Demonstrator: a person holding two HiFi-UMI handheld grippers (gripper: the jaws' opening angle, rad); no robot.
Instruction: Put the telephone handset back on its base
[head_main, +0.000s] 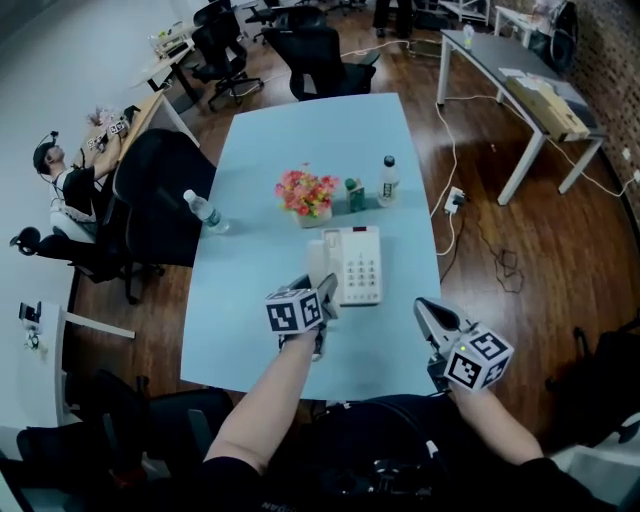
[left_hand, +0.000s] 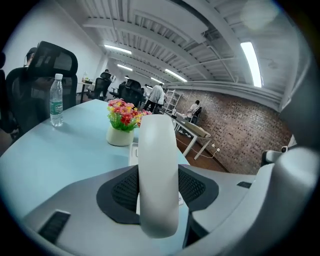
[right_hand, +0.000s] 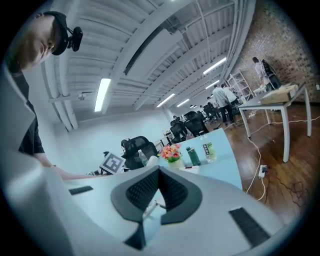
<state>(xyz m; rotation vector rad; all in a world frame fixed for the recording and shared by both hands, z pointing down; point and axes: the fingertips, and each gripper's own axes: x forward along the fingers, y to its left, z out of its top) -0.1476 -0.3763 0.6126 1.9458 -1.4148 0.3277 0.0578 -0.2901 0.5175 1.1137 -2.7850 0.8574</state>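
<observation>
The white telephone base (head_main: 358, 265) with its keypad lies on the light blue table (head_main: 260, 300), just ahead of me. My left gripper (head_main: 322, 292) is shut on the white handset (head_main: 317, 268), which it holds over the base's left front side. In the left gripper view the handset (left_hand: 157, 175) stands lengthwise between the dark pads (left_hand: 192, 187), and a corner of the base (left_hand: 133, 152) shows behind it. My right gripper (head_main: 432, 318) hovers near the table's front right edge, apart from the phone. Its jaws (right_hand: 159, 172) are shut with nothing in them.
Behind the phone stands a pot of pink and red flowers (head_main: 308, 192), with a green can (head_main: 356, 194) and a bottle (head_main: 389, 180) beside it. Another water bottle (head_main: 205, 212) stands at the table's left edge. Black office chairs (head_main: 150, 215) crowd the left side.
</observation>
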